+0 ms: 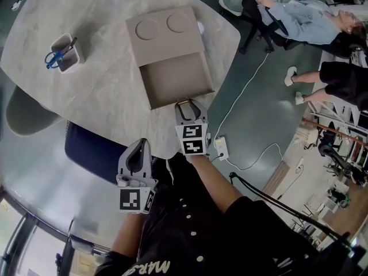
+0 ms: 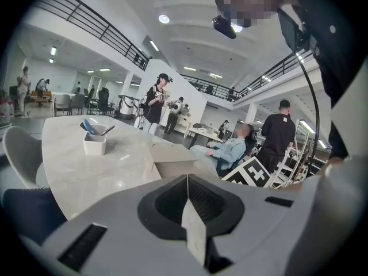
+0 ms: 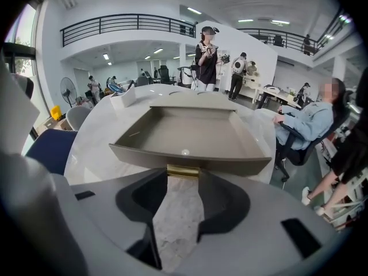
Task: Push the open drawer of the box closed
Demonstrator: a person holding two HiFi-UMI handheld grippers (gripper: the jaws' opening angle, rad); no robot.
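Observation:
A tan box with two round recesses on top lies on the marble table. Its drawer is pulled out toward me and is empty. My right gripper is at the drawer's front wall. In the right gripper view that gripper is open, its jaws standing either side of the small gold handle without pressing on it. My left gripper hangs off the table's near edge, away from the box. In its own view the left gripper is shut with nothing in it.
A white cup with blue scissors stands at the table's left. A dark blue chair and a grey chair sit by the near edge. A power strip with its cable lies on the floor. A seated person is at the right.

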